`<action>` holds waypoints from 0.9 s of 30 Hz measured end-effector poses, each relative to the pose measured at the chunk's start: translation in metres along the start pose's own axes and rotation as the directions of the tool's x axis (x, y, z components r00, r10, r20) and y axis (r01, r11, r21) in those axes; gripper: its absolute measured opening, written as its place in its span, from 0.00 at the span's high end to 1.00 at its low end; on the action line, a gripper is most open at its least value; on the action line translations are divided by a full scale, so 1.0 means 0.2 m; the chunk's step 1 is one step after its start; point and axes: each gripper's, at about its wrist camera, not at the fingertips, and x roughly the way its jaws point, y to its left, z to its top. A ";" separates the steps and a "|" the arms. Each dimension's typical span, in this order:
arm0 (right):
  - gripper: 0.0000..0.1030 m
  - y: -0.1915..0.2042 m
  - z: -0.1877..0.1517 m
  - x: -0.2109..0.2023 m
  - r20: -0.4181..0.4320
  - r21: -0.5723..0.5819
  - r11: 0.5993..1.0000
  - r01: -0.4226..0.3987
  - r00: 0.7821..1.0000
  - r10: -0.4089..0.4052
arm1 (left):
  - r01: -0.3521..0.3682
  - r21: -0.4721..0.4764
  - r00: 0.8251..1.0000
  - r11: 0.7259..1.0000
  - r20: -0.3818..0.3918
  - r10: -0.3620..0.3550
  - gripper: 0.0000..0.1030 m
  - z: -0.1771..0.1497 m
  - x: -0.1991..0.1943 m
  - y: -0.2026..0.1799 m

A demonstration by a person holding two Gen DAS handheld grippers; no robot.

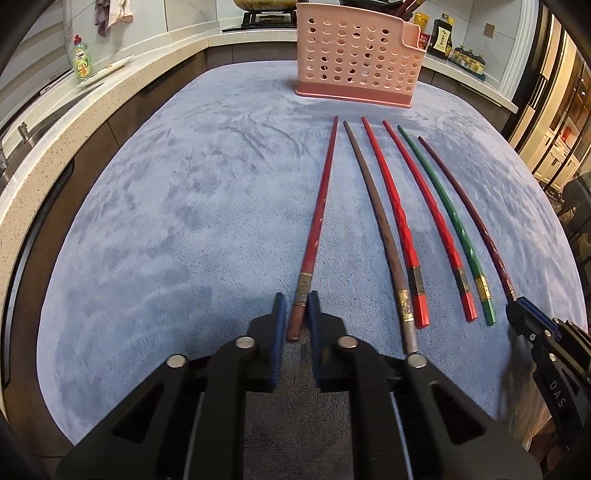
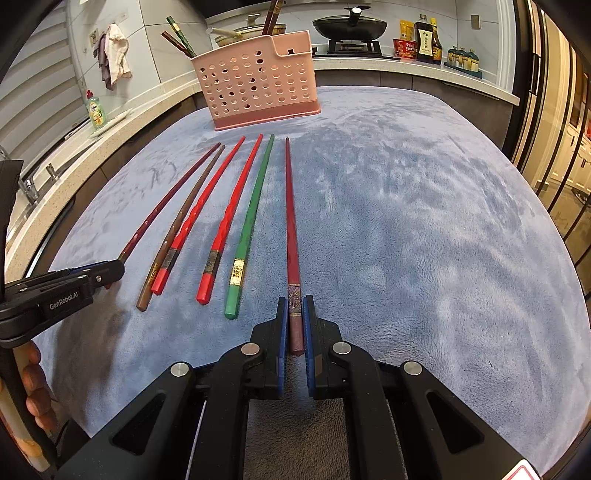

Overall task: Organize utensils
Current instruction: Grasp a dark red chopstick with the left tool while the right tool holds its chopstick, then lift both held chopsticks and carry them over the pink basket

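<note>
Six chopsticks lie fanned out on a blue-grey cloth (image 1: 184, 206), in front of a pink perforated holder (image 1: 354, 55) (image 2: 258, 81). My left gripper (image 1: 297, 299) is shut on the thick end of the leftmost dark red chopstick (image 1: 321, 206), seen as (image 2: 170, 199) in the right wrist view, which rests on the cloth. My right gripper (image 2: 295, 301) is shut on the thick end of the rightmost dark red chopstick (image 2: 291, 221) (image 1: 469, 218). Between them lie a brown chopstick (image 1: 376, 221), two red ones (image 1: 391, 218) (image 1: 424, 218) and a green one (image 1: 443, 221). Several chopsticks (image 2: 177, 37) stand in the holder.
A stone counter wraps the far and left sides, with a dish-soap bottle (image 2: 96, 110), a wok (image 2: 351, 26) on a burner and sauce bottles (image 2: 426, 38). A person's fingers (image 2: 35, 387) show at the lower left. Bare cloth spreads to the right (image 2: 424, 240).
</note>
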 end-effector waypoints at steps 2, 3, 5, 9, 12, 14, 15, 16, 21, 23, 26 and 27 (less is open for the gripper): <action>0.93 0.00 0.00 -0.01 0.003 0.001 1.000 0.000 1.000 0.000 | 0.010 -0.007 1.000 1.000 -0.003 -0.010 0.90 0.00 0.00 0.01; 0.93 0.00 0.01 -0.02 0.006 0.003 1.000 -0.001 1.000 0.001 | 0.015 -0.013 1.000 1.000 -0.003 -0.015 0.90 0.01 -0.01 0.02; 0.93 -0.01 0.02 -0.04 0.013 0.006 1.000 -0.002 1.000 0.002 | 0.018 -0.018 1.000 1.000 0.000 -0.018 0.90 0.01 -0.02 0.03; 0.93 -0.01 0.05 -0.10 0.039 0.011 1.000 -0.007 0.999 0.007 | 0.029 -0.032 0.999 0.999 0.013 -0.029 0.90 0.02 -0.06 0.06; 0.93 -0.02 0.09 -0.16 0.067 0.018 1.000 -0.012 0.998 0.011 | 0.040 -0.047 0.999 0.998 0.031 -0.039 0.91 0.03 -0.11 0.08; 0.93 -0.02 0.13 -0.21 0.091 0.023 1.000 -0.016 0.996 0.014 | 0.049 -0.059 0.998 0.997 0.046 -0.046 0.91 0.05 -0.16 0.10; 0.93 -0.02 0.14 -0.23 0.101 0.025 1.000 -0.018 0.995 0.015 | 0.052 -0.063 0.997 0.997 0.054 -0.049 0.91 0.06 -0.18 0.11; 0.93 -0.03 0.16 -0.25 0.114 0.028 0.999 -0.021 0.993 0.018 | 0.057 -0.071 0.996 0.996 0.067 -0.052 0.91 0.08 -0.20 0.12; 0.93 -0.04 0.28 -0.38 0.191 0.033 0.999 -0.030 0.981 0.024 | 0.082 -0.098 0.989 0.992 0.130 -0.068 0.91 0.15 -0.34 0.16; 0.93 -0.05 0.32 -0.42 0.220 0.032 0.999 -0.029 0.975 0.022 | 0.089 -0.106 0.986 0.990 0.152 -0.073 0.92 0.19 -0.38 0.17; 0.93 -0.06 0.41 -0.49 0.269 0.038 0.999 -0.037 0.963 0.025 | 0.101 -0.115 0.980 0.988 0.183 -0.079 0.93 0.24 -0.45 0.19; 0.93 -0.07 0.45 -0.52 0.289 0.042 0.998 -0.042 0.957 0.028 | 0.105 -0.118 0.978 0.987 0.193 -0.081 0.93 0.26 -0.47 0.20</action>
